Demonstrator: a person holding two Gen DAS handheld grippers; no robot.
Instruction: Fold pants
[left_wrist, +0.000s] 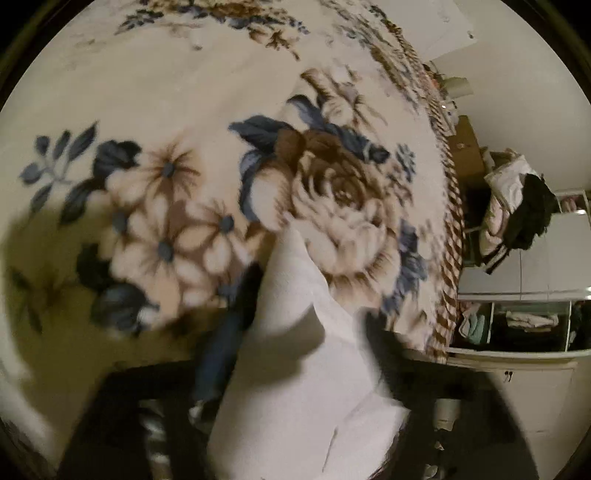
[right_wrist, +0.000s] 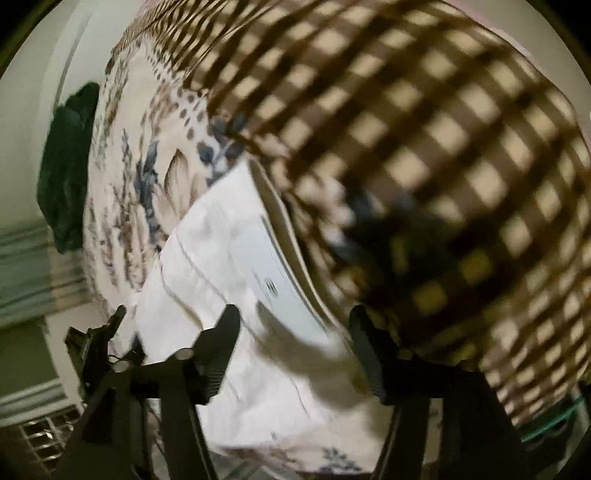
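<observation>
The white pants (left_wrist: 306, 354) hang from my left gripper (left_wrist: 295, 369), bunched between its dark fingers and lifted above the floral blanket (left_wrist: 184, 110). The frame is blurred and the fingertips are mostly hidden by cloth. In the right wrist view the white pants (right_wrist: 229, 266) lie folded on the bed, with a seam and a small label showing. My right gripper (right_wrist: 295, 350) is open, its two black fingers (right_wrist: 221, 347) spread on either side of the cloth just above it.
The blanket has a brown checked border (right_wrist: 424, 129). A dark green garment (right_wrist: 70, 166) hangs at the bed's far side. Beside the bed stand a white shelf unit (left_wrist: 517, 321) with folded clothes and a pile of clothes (left_wrist: 517, 206) on top.
</observation>
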